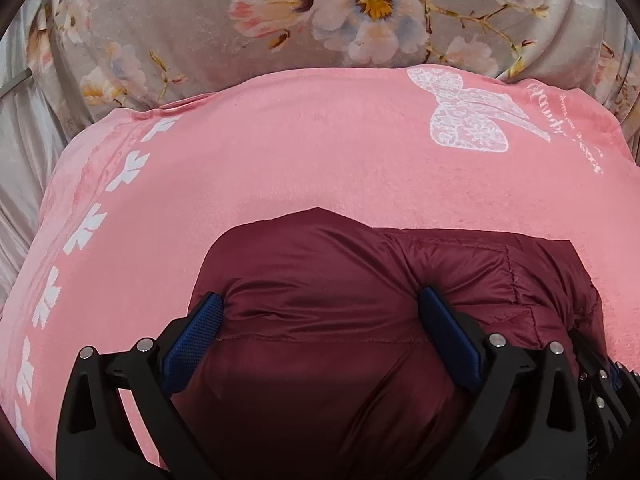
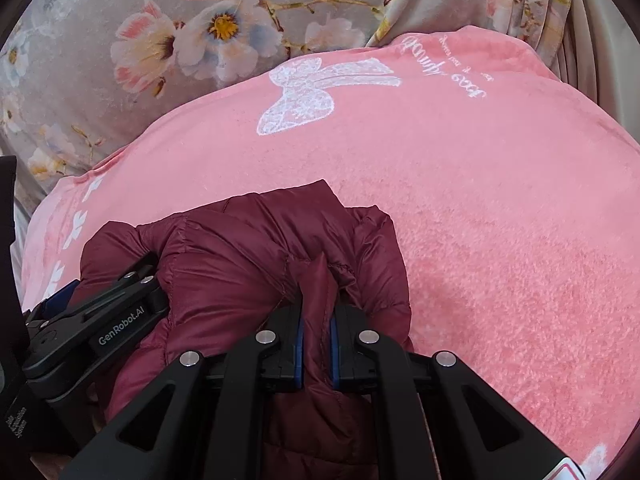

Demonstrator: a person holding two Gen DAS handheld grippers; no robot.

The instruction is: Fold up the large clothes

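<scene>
Left wrist view: the left gripper (image 1: 320, 312) has its jaws spread wide, with puffy cloth bulging between them
Right wrist view: the right gripper (image 2: 318, 332) is pinching a fold of the dark red puffy jacket (image 2: 240, 264)
Jacket spot: bunched up on the pink blanket (image 2: 480, 200), near its front edge
Behind it: the flowery cover (image 1: 360, 8)
Might go wrong: the slippery, puffy cloth could pop back open, as I think only one side is held
Also: tugging could drag the blanket along
</scene>
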